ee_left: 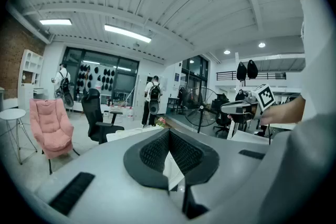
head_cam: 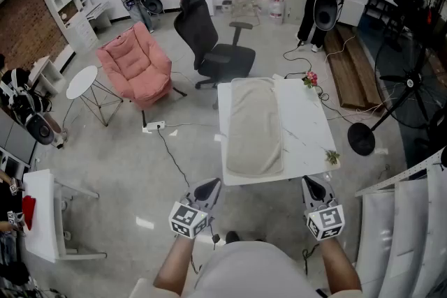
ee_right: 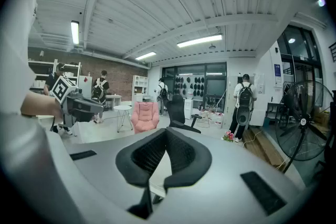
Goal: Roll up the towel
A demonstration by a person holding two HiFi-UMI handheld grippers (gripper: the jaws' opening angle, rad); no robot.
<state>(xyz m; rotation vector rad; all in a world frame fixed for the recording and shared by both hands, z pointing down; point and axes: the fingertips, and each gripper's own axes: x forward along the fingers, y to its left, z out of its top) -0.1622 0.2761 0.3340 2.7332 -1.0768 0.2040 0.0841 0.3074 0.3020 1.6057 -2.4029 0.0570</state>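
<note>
A beige towel (head_cam: 255,126) lies flat and lengthwise on the left half of a white table (head_cam: 304,125). My left gripper (head_cam: 211,186) hangs shut and empty just off the table's near left corner. Off the near right corner, my right gripper (head_cam: 311,185) is also shut with nothing in it. In the left gripper view the left gripper (ee_left: 169,135) has its pads together, and the towel is hidden behind them. The right gripper view shows the right gripper (ee_right: 165,134) closed in the same way, with the left gripper (ee_right: 79,104) at its left.
A black office chair (head_cam: 209,38) stands at the table's far end, a pink armchair (head_cam: 135,63) and a round side table (head_cam: 82,82) to its left. Small flowers (head_cam: 311,79) sit at the table's far right corner. A standing fan (head_cam: 391,105) is right of the table. People stand far off.
</note>
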